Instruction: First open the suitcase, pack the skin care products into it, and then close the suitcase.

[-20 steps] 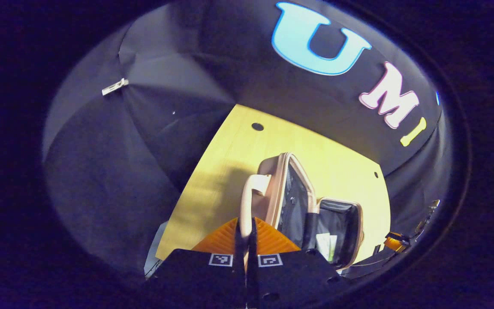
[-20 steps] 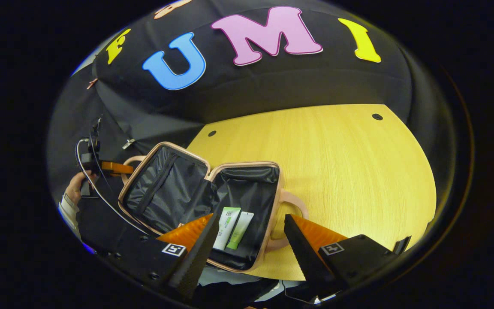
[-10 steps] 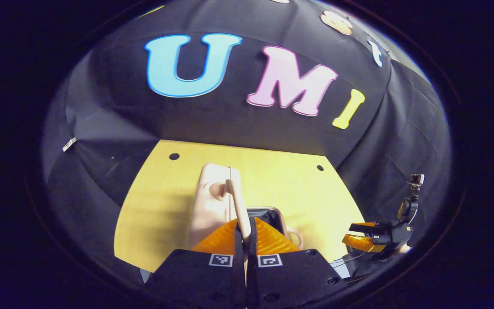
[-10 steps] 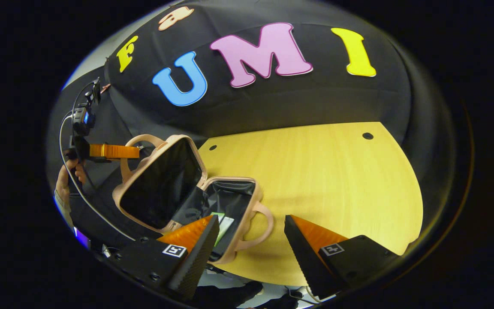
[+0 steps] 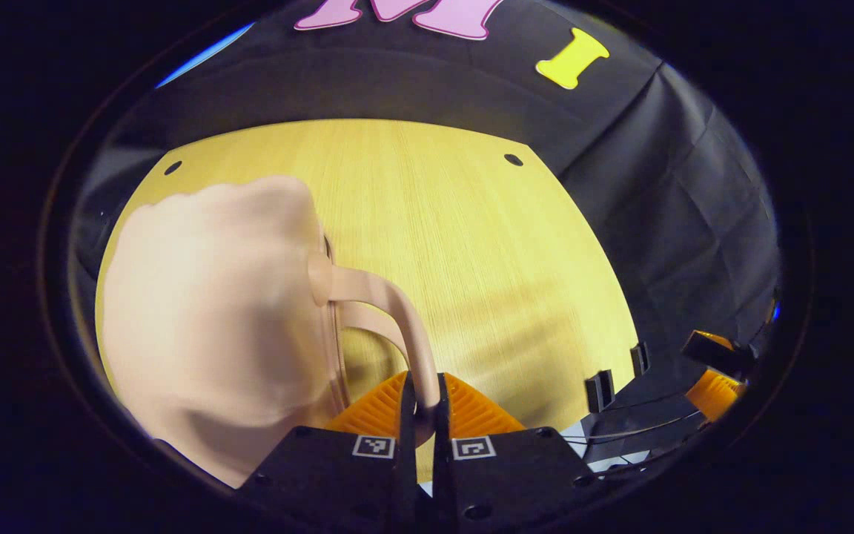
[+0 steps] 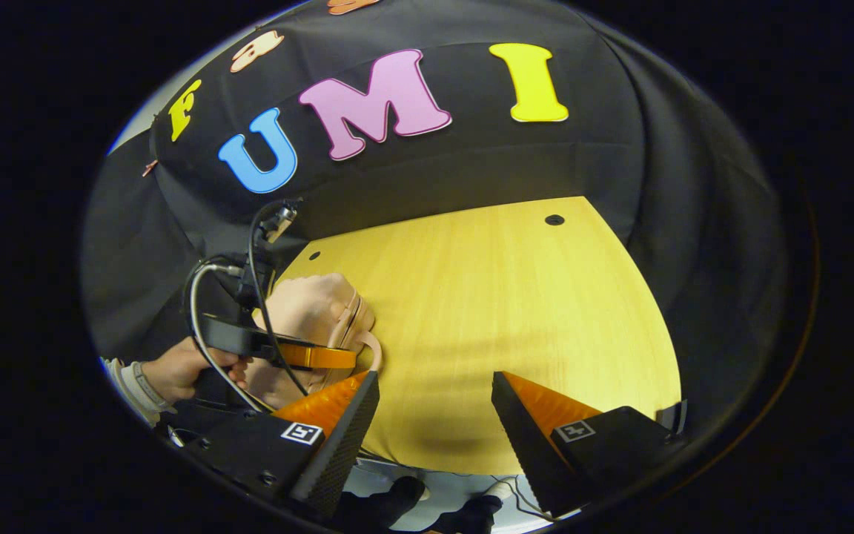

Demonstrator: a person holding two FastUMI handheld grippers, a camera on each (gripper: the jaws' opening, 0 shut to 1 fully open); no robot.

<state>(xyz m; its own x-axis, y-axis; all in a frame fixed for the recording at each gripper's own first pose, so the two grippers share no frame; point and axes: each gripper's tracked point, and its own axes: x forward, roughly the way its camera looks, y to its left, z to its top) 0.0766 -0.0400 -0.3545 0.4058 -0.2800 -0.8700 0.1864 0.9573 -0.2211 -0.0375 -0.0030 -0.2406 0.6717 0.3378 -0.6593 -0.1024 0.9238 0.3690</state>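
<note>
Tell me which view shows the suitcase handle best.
Left gripper view: the handle arcs from the suitcase into the shut left claw. Right gripper view shows it small, partly behind that claw.

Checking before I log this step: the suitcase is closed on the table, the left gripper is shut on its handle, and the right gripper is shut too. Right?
Not quite. The right gripper is open, its fingers spread wide over the table, as the right gripper view shows. The rest holds: the suitcase is closed and the left gripper is shut on its handle.
</note>
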